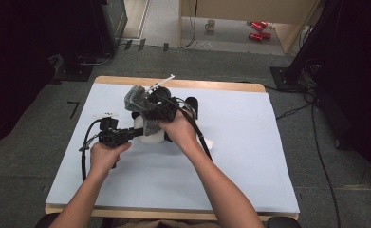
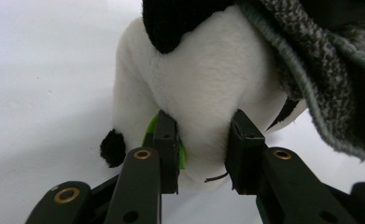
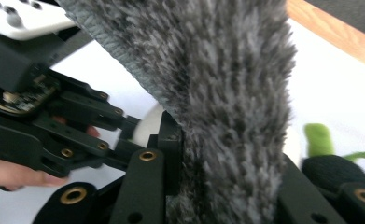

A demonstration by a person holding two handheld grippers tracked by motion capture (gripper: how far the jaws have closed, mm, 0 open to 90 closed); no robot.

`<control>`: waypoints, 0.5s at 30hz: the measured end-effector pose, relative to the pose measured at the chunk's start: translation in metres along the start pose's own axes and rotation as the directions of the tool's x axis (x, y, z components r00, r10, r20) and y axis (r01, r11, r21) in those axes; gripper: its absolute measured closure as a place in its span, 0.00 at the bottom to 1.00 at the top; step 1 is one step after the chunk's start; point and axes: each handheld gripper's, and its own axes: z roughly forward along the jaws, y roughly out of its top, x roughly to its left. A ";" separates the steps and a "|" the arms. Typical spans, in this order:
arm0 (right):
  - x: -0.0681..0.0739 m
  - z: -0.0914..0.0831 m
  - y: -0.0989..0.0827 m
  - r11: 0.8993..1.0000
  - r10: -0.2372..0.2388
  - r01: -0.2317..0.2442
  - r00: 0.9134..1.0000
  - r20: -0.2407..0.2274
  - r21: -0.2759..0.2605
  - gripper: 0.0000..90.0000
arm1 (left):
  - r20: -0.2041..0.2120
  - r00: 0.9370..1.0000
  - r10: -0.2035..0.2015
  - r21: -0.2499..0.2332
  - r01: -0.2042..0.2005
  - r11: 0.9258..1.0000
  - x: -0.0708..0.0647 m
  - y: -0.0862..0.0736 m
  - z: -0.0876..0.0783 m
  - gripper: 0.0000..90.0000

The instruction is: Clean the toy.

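With the left gripper [image 2: 203, 149] pinching the panda [image 2: 203, 79] and the right gripper [image 3: 217, 186] clamping the grey cloth [image 3: 227, 93] above it, a hard tug could topple the panda.

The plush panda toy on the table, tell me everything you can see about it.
The plush panda is soft white fleece with black patches and a small black tail nub, with a bit of green at its base. It rests on the pale blue table cover, near the middle. The left gripper pinches its white body. A grey fuzzy knit garment, held in the right gripper, drapes against its upper side.
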 end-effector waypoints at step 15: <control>-0.043 -0.031 -0.025 0.997 0.050 -0.056 0.994 0.094 0.054 0.67 | 0.000 1.000 0.007 0.005 -0.007 1.000 0.002 0.000 0.000 0.77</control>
